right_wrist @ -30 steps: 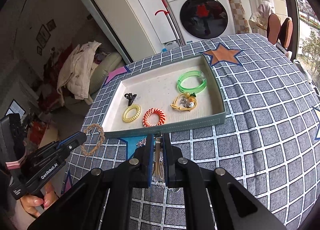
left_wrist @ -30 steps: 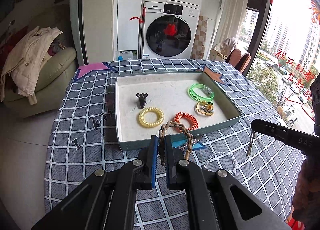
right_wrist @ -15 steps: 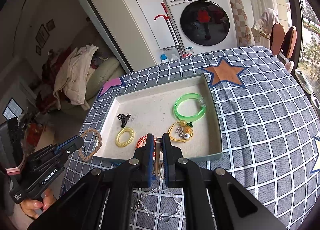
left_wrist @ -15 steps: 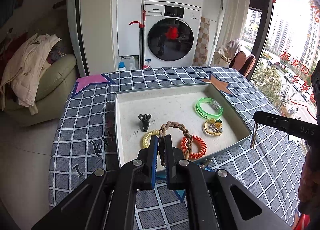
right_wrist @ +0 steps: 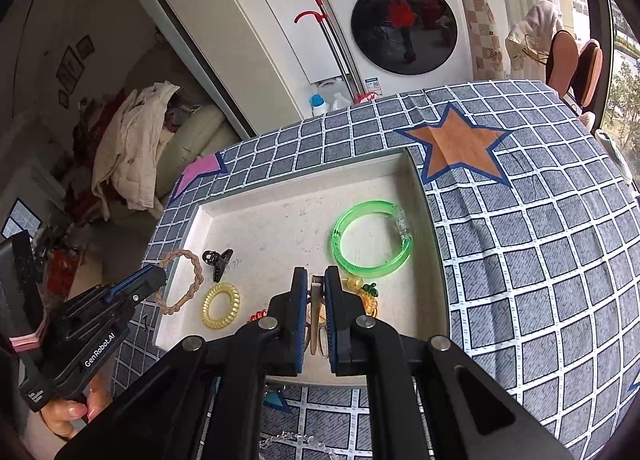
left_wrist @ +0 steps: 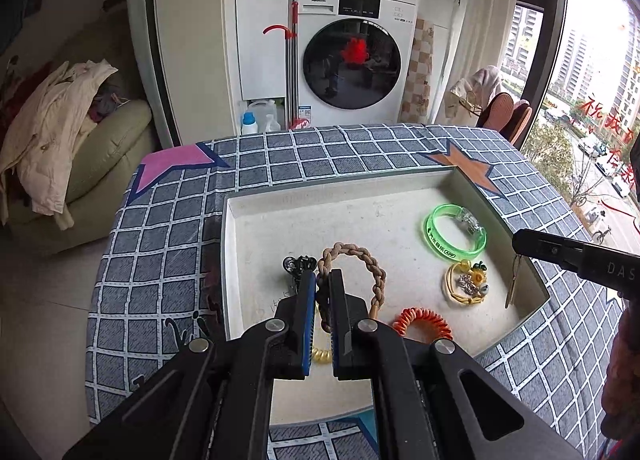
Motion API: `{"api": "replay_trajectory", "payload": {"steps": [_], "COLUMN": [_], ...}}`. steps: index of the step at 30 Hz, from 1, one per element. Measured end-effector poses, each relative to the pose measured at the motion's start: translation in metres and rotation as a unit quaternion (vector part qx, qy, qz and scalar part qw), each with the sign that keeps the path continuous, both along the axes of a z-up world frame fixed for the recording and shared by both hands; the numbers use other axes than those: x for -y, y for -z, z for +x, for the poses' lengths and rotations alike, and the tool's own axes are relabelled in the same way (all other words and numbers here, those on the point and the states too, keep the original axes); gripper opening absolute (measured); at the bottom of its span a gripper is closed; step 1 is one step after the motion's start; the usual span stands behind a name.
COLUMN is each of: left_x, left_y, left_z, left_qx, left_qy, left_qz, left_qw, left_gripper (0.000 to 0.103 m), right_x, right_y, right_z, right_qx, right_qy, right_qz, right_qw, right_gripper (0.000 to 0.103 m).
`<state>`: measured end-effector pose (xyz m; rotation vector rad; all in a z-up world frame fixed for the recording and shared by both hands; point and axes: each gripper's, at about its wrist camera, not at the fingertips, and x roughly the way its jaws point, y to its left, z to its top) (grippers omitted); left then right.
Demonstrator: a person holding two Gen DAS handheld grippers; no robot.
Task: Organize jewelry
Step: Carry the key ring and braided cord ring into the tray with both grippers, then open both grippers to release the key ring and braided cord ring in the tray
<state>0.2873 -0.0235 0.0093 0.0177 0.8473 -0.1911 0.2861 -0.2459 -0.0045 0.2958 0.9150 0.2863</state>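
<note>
A white-lined tray (left_wrist: 340, 189) (right_wrist: 304, 179) sits on the checked tablecloth. My left gripper (left_wrist: 323, 280) (right_wrist: 157, 279) is shut on a braided tan bracelet (left_wrist: 362, 256) (right_wrist: 190, 280), which hangs over the tray's left part. My right gripper (right_wrist: 316, 283) (left_wrist: 519, 239) is shut on a slim beige hair clip (right_wrist: 315, 312) (left_wrist: 512, 280) that dangles over the tray's right front. Inside the tray lie a green bangle (left_wrist: 454, 234) (right_wrist: 372, 238), a yellow charm bracelet (left_wrist: 466, 284), an orange spiral tie (left_wrist: 424, 324), a yellow spiral tie (right_wrist: 221, 306) and a black claw clip (left_wrist: 296, 266) (right_wrist: 216, 260).
A clear bead bracelet (right_wrist: 288, 438) lies on the cloth in front of the tray. A washing machine (left_wrist: 352, 60), bottles and a sofa (left_wrist: 100, 148) with clothes stand beyond the table. Chairs (right_wrist: 572, 60) stand by the window at right.
Both grippers have moved forward from in front of the tray to over it, each still carrying its item. The tray's contents have not shifted.
</note>
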Motion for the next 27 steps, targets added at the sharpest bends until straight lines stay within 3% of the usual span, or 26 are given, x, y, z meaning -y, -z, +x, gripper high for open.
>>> {"api": "replay_trajectory", "payload": {"steps": [14,27], "left_x": [0.013,0.015], "left_y": [0.039,0.053], "left_z": [0.018,0.021], "left_qx": [-0.026,-0.03], "left_qy": [0.005,-0.01], "left_qz": [0.035,0.067], "left_qw": [0.999,0.9972], "left_gripper": [0.026,0.026], "right_x": [-0.006,-0.012], "right_y": [0.045,0.058], "right_z": [0.023,0.026], "right_qx": [-0.04,-0.042], "right_qy": [0.008,0.012], "right_qz": [-0.031,-0.055], "right_qw": [0.999,0.998], "right_gripper": [0.009,0.01]}}
